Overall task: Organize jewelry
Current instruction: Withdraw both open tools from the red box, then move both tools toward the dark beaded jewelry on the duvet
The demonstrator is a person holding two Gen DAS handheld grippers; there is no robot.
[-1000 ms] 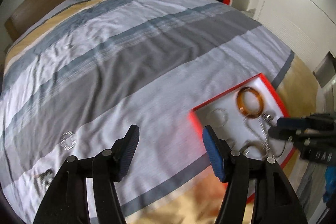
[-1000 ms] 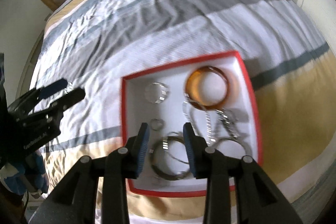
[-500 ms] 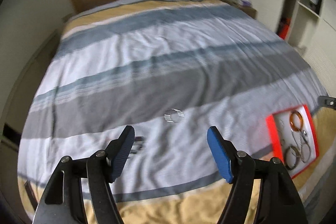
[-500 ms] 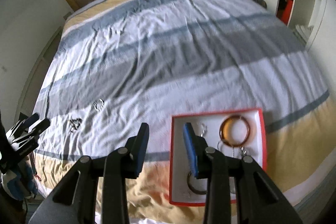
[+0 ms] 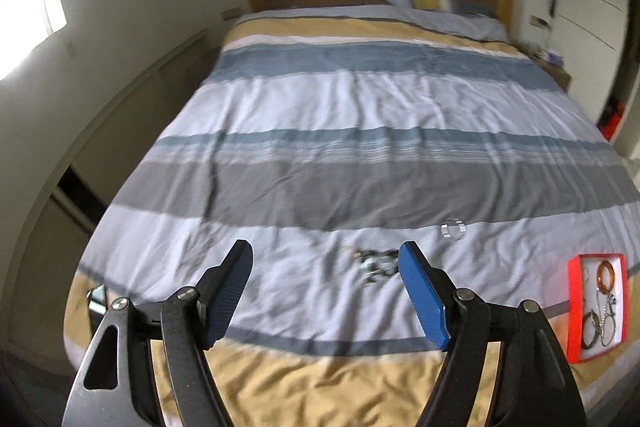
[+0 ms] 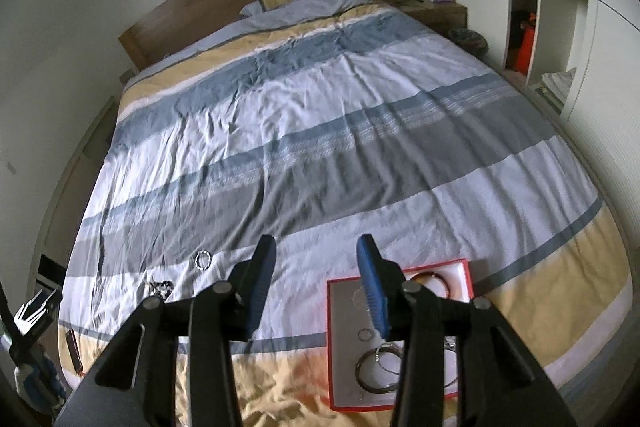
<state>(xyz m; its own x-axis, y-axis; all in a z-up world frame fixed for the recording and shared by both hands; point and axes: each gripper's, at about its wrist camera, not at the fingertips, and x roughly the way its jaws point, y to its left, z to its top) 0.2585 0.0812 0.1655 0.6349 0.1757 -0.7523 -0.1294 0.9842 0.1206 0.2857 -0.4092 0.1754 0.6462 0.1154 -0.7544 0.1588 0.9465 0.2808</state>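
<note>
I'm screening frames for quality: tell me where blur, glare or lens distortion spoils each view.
Left wrist view: blown-out window glare at upper left, motion blur smearing the dark jewelry cluster and the red tray, bed edges bowed by the fisheye. Right wrist view: sharper and evenly lit, the clear ring readable; strong barrel curve, dark corner vignetting.

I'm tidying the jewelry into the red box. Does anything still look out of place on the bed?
Yes. A clear bangle and a dark tangled jewelry piece lie loose on the white stripe of the duvet, well left of the red box holding the other pieces.
</note>
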